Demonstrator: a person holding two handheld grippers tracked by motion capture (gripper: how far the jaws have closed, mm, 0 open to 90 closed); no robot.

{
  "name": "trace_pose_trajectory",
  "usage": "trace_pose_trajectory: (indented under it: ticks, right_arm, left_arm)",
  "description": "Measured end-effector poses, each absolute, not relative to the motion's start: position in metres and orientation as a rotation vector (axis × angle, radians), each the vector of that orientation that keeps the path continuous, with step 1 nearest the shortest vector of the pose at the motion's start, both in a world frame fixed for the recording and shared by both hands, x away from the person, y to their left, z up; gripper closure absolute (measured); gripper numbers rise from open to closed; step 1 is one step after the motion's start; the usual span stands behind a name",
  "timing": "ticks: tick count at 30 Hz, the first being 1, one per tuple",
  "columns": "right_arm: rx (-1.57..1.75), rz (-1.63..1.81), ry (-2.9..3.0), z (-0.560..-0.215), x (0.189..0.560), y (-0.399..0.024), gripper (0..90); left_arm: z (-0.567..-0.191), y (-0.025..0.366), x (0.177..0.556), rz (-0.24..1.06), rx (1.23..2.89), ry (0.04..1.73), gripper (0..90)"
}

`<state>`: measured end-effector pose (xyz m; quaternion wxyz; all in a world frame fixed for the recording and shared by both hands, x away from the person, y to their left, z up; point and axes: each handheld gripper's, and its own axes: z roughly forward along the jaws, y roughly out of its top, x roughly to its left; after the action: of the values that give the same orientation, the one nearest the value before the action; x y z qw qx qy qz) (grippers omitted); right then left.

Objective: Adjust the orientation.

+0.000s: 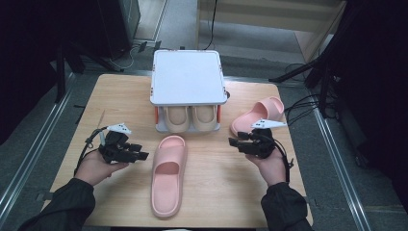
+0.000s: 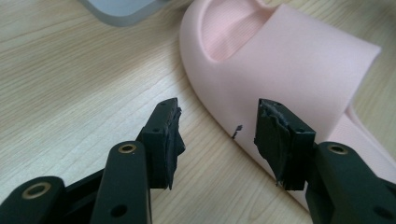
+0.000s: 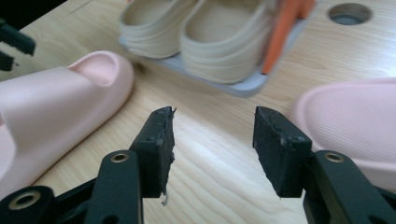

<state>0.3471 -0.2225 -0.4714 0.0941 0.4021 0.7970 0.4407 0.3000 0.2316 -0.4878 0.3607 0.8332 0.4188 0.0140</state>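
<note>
Both tools, left (image 1: pixel 144 156) and right (image 1: pixel 232 141), apart and empty beside pink slipper (image 1: pixel 168 175), lengthwise, toe toward rack (image 1: pixel 187 77).

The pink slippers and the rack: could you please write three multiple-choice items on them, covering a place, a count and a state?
1. Where does the nearer pink slipper lie?
A. on top of the rack
B. on the table in front of the rack
C. on the floor

2. How many beige slippers are in the rack?
A. one
B. two
C. four

3. How is the left hand-held gripper?
A. open, holding nothing
B. shut on a slipper
C. shut on the rack

Answers:
1 B, it lies flat on the table.
2 B, a pair sits side by side.
3 A, bare wood shows between its jaws.
</note>
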Motion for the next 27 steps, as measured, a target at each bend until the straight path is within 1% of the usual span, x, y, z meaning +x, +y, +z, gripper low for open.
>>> trace_pose_trajectory:
  ticks: [5,8,9,12,14,17,22,27]
  right_arm:
    - [1.305,1.270,2.286,-0.475,0.361,-0.257,42.5]
    - [1.332,1.258,2.259,-0.476,0.365,-0.266,41.9]
    - [1.356,1.240,2.235,-0.478,0.369,-0.274,40.5]
    - [1.373,1.223,2.217,-0.479,0.372,-0.279,38.6]
    - [1.407,1.196,2.196,-0.484,0.380,-0.288,34.6]
    - [1.470,1.165,2.155,-0.489,0.389,-0.296,33.4]
    - [1.525,1.145,2.081,-0.492,0.400,-0.305,32.2]
    - [1.587,1.075,2.005,-0.496,0.419,-0.309,29.5]
  left_arm:
    - [-0.489,0.229,0.299,0.037,2.166,1.064,49.2]
    - [-0.489,0.229,0.299,0.037,2.164,1.067,49.3]
    - [-0.489,0.229,0.299,0.037,2.163,1.068,49.3]
    - [-0.489,0.229,0.299,0.035,2.162,1.068,49.3]
    - [-0.488,0.229,0.298,0.022,2.156,1.059,49.3]
    - [-0.486,0.224,0.294,0.023,2.162,1.012,49.2]
    - [-0.486,0.222,0.291,0.022,2.169,0.996,49.3]
    - [-0.485,0.222,0.287,0.022,2.154,0.981,49.3]
